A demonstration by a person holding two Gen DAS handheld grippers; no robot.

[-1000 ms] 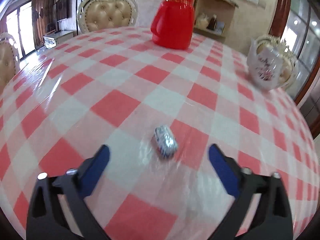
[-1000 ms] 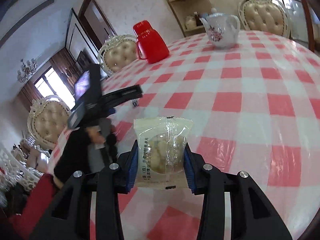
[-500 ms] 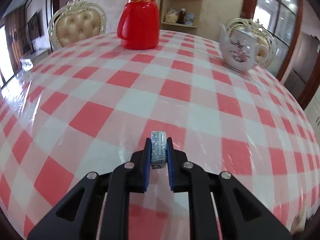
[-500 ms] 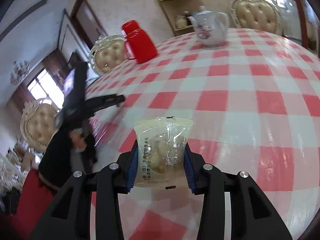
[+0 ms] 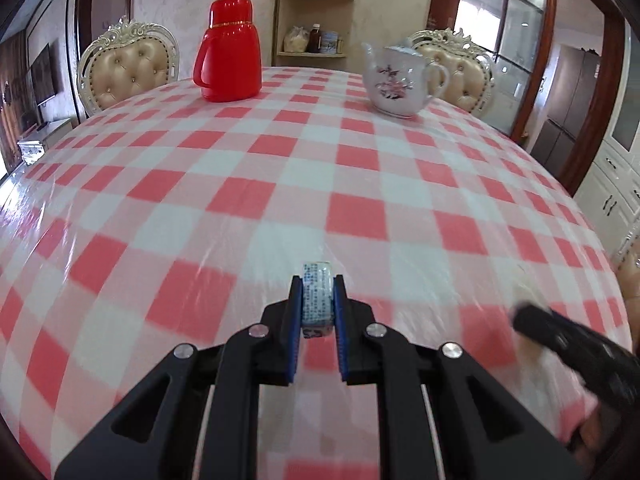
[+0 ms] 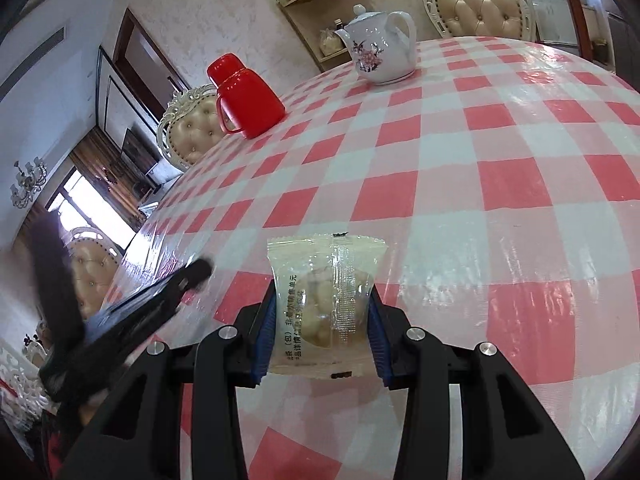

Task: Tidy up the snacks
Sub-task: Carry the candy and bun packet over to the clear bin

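Observation:
My left gripper [image 5: 317,300] is shut on a small blue-and-white wrapped candy [image 5: 317,296], pinched edge-on between the blue pads above the red-and-white checked tablecloth [image 5: 352,216]. My right gripper [image 6: 323,300] is shut on a clear packet with a pale pastry [image 6: 324,304] inside, held upright over the cloth [image 6: 520,184]. In the right wrist view the left gripper [image 6: 200,270] shows as a blurred black shape at the lower left. The right gripper's blurred black finger [image 5: 560,336] enters the left wrist view at the lower right.
A red thermos jug [image 5: 229,50] and a white flowered teapot [image 5: 400,80] stand at the table's far side. Cream tufted chairs [image 5: 128,68] ring the table. A corner shelf [image 5: 316,24] with jars hangs behind.
The left gripper closed on the candy that lay on the cloth, lifted it and swung to the right. The right gripper kept its packet and rolled slightly.

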